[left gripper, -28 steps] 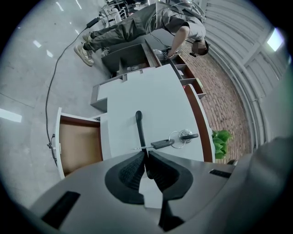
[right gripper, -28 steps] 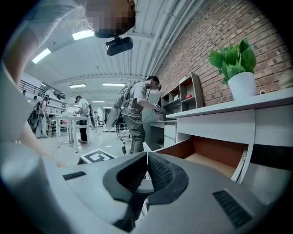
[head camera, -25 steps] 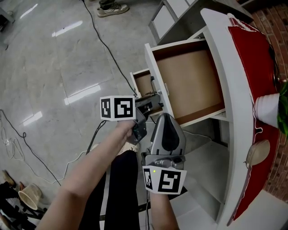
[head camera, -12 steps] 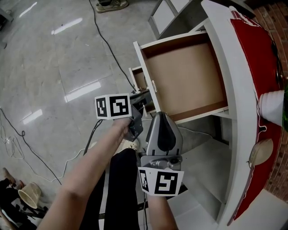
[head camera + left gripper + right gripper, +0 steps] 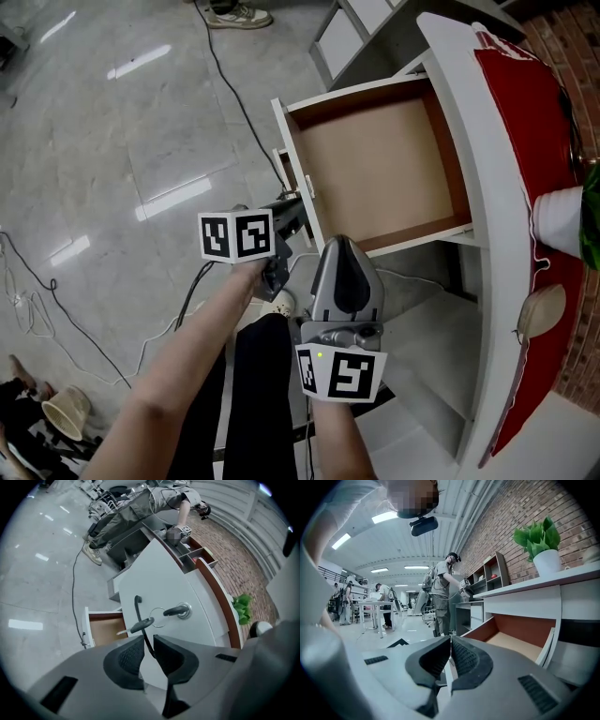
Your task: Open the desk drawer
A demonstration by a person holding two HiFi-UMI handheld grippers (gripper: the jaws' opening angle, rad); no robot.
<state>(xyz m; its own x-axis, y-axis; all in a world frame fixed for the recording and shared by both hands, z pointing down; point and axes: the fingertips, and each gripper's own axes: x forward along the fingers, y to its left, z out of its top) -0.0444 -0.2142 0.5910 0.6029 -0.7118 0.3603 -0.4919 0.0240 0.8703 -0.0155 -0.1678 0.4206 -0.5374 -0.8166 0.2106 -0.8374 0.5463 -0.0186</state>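
Note:
The white desk drawer [image 5: 375, 169] stands pulled out, its brown inside bare. My left gripper [image 5: 291, 208] is at the drawer's white front [image 5: 287, 150]. In the left gripper view the thin black handle [image 5: 137, 606] runs between the pads of the left gripper [image 5: 149, 639]. The jaws have just been opening, and a gap shows beside the handle. A key [image 5: 176, 611] sits in the lock with a second key hanging from its ring. My right gripper [image 5: 342, 246] hovers below the drawer's near side, shut and empty. From the right gripper [image 5: 450, 641] the open drawer [image 5: 520, 634] lies ahead to the right.
A smaller lower drawer [image 5: 105, 627] is also partly out. The desk top has a red cover [image 5: 534, 122] with a white plant pot [image 5: 561, 225]. A black cable [image 5: 225, 94] crosses the shiny floor. The holder's leg [image 5: 253, 394] is below the grippers. Another person [image 5: 173, 503] works at a far desk.
The drawer front has come further out toward the left. My left gripper has sunk slightly with it and its jaws have parted. The right gripper has kept its place.

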